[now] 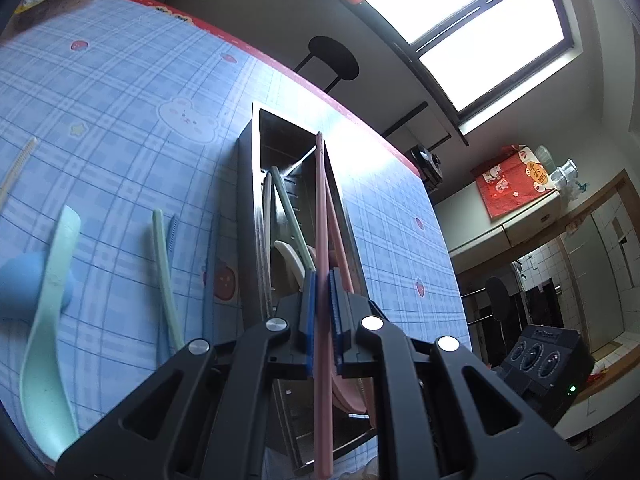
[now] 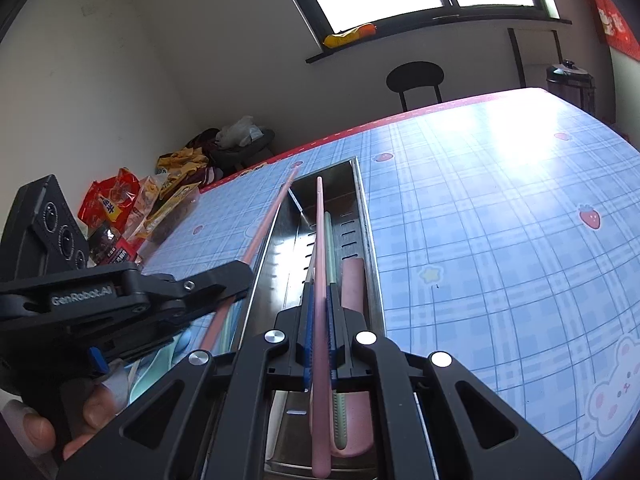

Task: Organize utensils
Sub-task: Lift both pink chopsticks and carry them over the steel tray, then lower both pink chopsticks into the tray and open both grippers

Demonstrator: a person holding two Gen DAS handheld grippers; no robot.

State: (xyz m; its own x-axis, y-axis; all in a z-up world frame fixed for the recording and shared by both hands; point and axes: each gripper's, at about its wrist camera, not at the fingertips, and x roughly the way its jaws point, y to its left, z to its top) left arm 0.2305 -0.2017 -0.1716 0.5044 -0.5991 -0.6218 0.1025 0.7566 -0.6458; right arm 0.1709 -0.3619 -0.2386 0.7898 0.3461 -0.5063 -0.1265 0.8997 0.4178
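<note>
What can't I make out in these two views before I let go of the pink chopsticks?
- Near end of the long metal utensil tray: left wrist view, hidden by the left gripper.
- Pink chopstick lower end: right wrist view, partly hidden in the right gripper.
- Mint green spoon bowl: left wrist view, blurred, cut by the frame edge.

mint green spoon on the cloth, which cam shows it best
The left wrist view. There the mint green spoon lies in full on the tablecloth, left of the metal tray, only blurred by nearness. In the right wrist view the left tool covers nearly all of it; just a pale green sliver shows.
</note>
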